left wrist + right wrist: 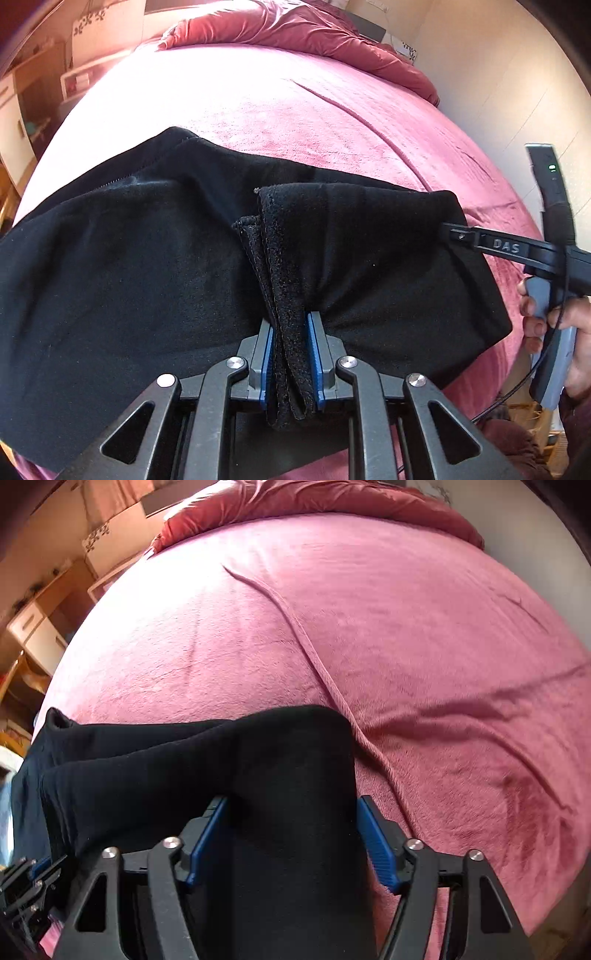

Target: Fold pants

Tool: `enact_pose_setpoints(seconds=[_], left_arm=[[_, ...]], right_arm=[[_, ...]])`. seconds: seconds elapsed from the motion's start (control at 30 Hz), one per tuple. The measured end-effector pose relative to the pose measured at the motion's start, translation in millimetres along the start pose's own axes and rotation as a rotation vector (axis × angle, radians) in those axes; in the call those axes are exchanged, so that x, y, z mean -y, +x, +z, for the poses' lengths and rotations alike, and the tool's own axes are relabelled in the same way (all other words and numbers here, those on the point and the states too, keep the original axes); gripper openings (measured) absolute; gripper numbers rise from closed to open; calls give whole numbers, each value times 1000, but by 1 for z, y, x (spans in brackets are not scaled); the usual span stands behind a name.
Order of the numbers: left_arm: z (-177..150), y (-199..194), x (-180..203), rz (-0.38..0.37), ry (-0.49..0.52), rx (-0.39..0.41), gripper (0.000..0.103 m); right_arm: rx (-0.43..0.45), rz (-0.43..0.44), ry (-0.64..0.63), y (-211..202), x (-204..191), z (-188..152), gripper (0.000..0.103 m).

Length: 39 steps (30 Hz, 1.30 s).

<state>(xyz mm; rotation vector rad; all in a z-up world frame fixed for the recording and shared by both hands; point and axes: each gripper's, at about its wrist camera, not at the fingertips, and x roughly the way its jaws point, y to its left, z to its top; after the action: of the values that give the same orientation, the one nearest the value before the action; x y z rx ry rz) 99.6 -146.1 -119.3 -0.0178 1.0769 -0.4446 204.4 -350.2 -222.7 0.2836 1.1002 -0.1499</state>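
Black pants (129,258) lie folded across a pink bed (295,110). My left gripper (290,325) is shut on the stacked hemmed edges of the pants, which stand bunched between its blue pads (266,354). In the right wrist view the pants (288,775) end in a folded strip lying between the blue pads (378,845) of my right gripper (291,805). Its jaws stand wide and do not pinch the cloth. From the left wrist view, one right finger (491,243) rests at the pants' far right corner, held by a person's hand (535,317).
A crumpled red duvet (314,33) lies at the head of the bed. A long crease (314,657) runs across the blanket beyond the pants. Wooden furniture (40,627) stands left of the bed. A pale wall (498,74) is on the right.
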Motion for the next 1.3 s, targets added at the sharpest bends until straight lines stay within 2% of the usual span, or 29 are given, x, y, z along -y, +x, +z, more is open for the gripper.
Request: enact_pose_setpoints(seconds=[0.07, 0.13, 0.3, 0.43, 0.57, 0.73, 0.83, 0.97, 1.03, 1.1, 1.3], left_arm=[[-2, -2, 6, 18, 5, 14, 20], [-4, 0, 8, 19, 4, 24, 20], [-16, -15, 0, 25, 3, 35, 20], [-12, -21, -15, 26, -3, 38, 21], [-12, -23, -18, 27, -9, 41, 21], [-15, -23, -19, 31, -9, 44, 22], [-16, -24, -20, 34, -6, 46, 22], [-18, -22, -19, 46, 10, 53, 22], [-18, -23, -19, 48, 6, 53, 23], [-18, -25, -19, 62, 2, 57, 29], [-20, -31, -20, 70, -14, 59, 33]], right_arm=[[-20, 96, 117, 4, 20, -2, 76], [-9, 124, 143, 3, 28, -7, 78], [54, 54, 59, -17, 15, -11, 78], [147, -31, -20, -41, 4, -5, 78], [203, -8, -111, -69, -18, -7, 77], [182, -7, -240, -56, -51, -9, 77], [105, -51, -255, -21, -60, -2, 77], [90, -105, -270, 4, -64, 0, 81], [93, -112, -272, 1, -65, -1, 81], [98, -108, -277, -3, -65, -2, 81], [146, -79, -276, -30, -69, -15, 78]])
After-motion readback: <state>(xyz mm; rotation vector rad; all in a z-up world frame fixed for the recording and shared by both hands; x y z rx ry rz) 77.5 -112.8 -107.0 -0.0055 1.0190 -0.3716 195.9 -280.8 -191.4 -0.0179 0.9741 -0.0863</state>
